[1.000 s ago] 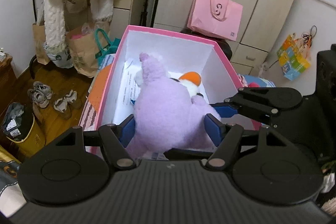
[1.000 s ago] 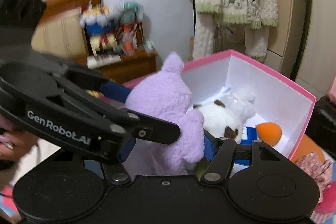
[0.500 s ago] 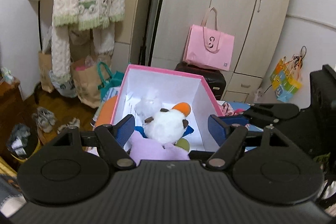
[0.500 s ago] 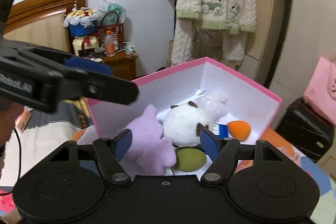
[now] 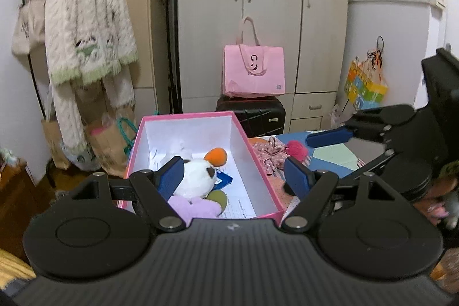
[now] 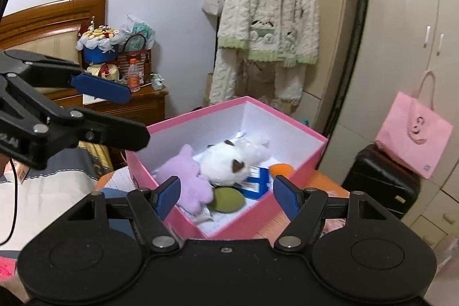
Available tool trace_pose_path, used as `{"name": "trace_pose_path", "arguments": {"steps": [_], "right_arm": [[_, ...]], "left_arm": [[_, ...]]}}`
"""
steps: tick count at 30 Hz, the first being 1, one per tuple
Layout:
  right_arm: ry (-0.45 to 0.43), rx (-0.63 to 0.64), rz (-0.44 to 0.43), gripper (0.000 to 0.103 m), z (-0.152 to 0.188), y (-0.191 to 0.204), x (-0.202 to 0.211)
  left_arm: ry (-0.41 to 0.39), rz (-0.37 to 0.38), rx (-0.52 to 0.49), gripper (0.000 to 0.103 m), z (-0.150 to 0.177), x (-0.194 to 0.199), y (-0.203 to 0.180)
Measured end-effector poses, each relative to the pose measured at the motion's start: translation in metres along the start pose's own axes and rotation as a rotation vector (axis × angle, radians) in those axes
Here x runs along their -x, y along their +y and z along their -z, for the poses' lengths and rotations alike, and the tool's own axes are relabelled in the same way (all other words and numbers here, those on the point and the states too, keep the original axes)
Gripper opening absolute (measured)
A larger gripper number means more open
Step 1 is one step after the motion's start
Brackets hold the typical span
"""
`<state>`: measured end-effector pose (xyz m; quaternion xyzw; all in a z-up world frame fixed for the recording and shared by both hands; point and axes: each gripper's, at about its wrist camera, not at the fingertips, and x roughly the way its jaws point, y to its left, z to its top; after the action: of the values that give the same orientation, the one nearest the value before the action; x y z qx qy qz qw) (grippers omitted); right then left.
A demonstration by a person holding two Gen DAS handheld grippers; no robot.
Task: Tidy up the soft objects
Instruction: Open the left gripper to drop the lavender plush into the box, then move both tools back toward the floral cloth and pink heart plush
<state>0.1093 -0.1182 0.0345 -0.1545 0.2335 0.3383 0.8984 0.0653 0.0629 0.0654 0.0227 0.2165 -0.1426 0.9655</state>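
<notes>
Lying in pink box (image 6: 229, 222), purple plush (image 6: 186, 177), no legible labels

Even, soft indoor light; the white interior of the open pink cardboard box (image 5: 188, 134) is brightest. Strong fisheye bending and dark corners. The fluffy cream knitted cardigan (image 5: 86, 27) shows motion blur in left view.

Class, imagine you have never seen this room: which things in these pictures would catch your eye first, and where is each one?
First, the pink box in the middle, open-topped, with a white plush, a purple plush, a green ball and an orange ball inside. Next, the fluffy cream cardigan hanging by the wardrobe behind the box, and the pink bag on a black suitcase. Both pairs of tongs, left and right, are open and empty in the foreground.
</notes>
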Motion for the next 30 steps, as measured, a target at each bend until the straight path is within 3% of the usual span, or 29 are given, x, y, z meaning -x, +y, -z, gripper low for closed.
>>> {"name": "trace_pose_path", "arguments": {"steps": [9, 17, 30], "right_arm": [[-0.042, -0.126, 0.048, 0.076, 0.029, -0.055, 0.047], [-0.119, -0.246, 0.019, 0.076, 0.067, -0.107, 0.065], [-0.213, -0.256, 0.121, 0.076, 0.097, -0.171, 0.048]], "left_arm": [[0.013, 0.049, -0.082, 0.076, -0.005, -0.011, -0.045], [0.057, 0.109, -0.112, 0.076, -0.008, -0.049, -0.087], [0.053, 0.053, -0.093, 0.076, -0.015, -0.137, -0.125]]}}
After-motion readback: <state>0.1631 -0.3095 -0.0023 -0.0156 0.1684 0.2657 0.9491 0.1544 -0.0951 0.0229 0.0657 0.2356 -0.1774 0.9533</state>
